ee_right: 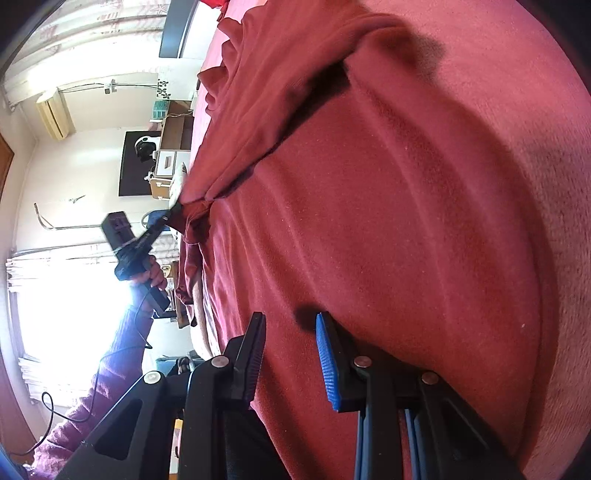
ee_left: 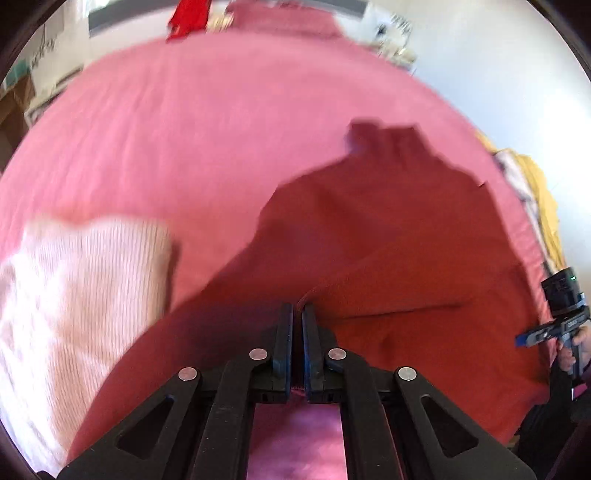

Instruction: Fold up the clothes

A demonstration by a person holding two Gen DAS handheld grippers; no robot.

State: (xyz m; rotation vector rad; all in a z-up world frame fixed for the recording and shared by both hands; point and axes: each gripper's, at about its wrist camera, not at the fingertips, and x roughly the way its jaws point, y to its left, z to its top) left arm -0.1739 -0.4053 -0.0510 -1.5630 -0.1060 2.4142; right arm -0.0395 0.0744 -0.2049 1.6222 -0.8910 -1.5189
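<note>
The left tongs (ee_left: 297,314) are clenched on an edge of the dark red garment (ee_left: 388,251), the hem pinched between the two black fingers; the right wrist view shows the same grip from the side, the cloth bunched and pulled up into a peak at the tips of the left tongs (ee_right: 176,208). The right tongs (ee_right: 290,325) stand partly apart over the garment's near part, one black pad and one blue ribbed pad to either side of red cloth; whether the pads actually press on it I cannot tell.

The pink bed cover (ee_left: 184,140) fills most of the left wrist view and carries everything. The dark red garment (ee_right: 369,221) lies spread on it, wrinkled in long folds, one side lifted by the left tongs. A pale pink ribbed knit (ee_left: 81,288) lies on the bed cover just beside the garment, blurred. A heap of yellow and white cloth (ee_left: 535,192) sits at the bed's far edge. A bright red item (ee_left: 188,16) shows at the top of the bed.

A hand (ee_right: 153,271) in a purple knit sleeve (ee_right: 110,373) grips the left tool's handle.
</note>
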